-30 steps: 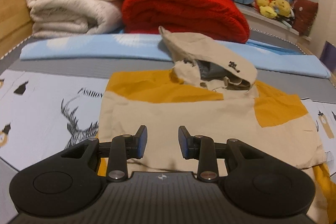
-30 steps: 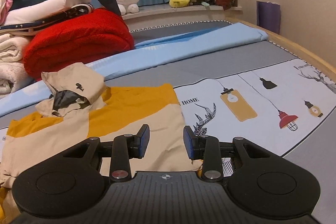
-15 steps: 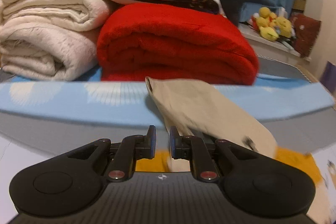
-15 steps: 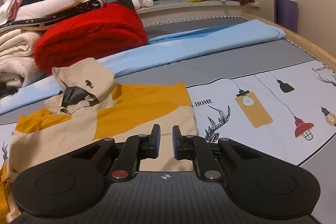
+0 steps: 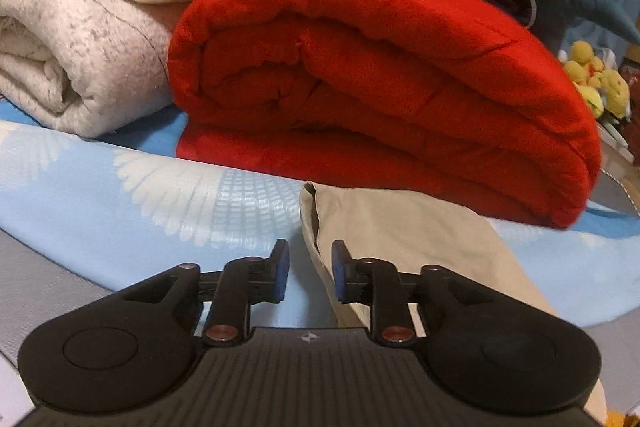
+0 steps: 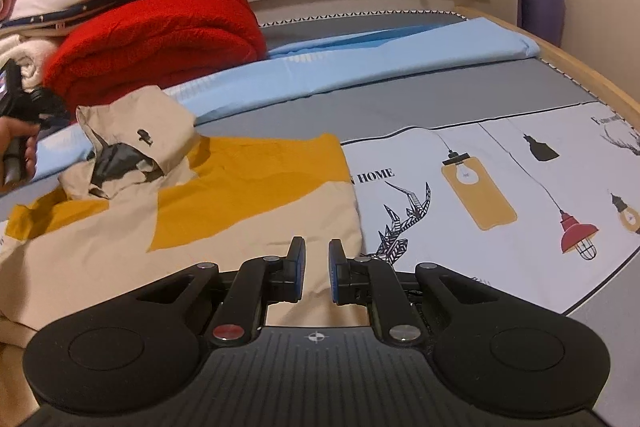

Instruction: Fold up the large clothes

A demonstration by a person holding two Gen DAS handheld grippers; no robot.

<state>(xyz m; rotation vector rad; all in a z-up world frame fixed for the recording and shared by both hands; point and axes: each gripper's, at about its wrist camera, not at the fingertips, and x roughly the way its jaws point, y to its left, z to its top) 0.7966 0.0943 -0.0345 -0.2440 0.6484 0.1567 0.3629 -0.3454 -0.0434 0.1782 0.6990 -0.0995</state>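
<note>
**Hood edge at the left fingers, hem under the right**

Hoodie [image 6: 248, 211], beige with mustard panels, lies flat on the bed [image 6: 400, 107] across the left half of the right wrist view; its near hem passes beneath the right gripper [image 6: 317, 269] and is hidden by the black body, so whether cloth sits between those fingers cannot be told. They stand nearly closed, a narrow slit between them. At the left edge of that view a hand [image 6: 16, 143] with a dark handle is cut off by the frame.

In the left wrist view only the hood [image 5: 400, 227] shows, lower centre, its folded edge running down into the gap of the left gripper [image 5: 310, 269]. The pads stand apart and do not press it; the jaws have just been opening. The red blanket [image 5: 380, 67] and cream blanket [image 5: 80, 27] fill the upper frame, blurred at the top.

A second ago the left view took in the whole garment from farther back; now it is close up on the hood. The right gripper's fingers stood wider then.
</note>
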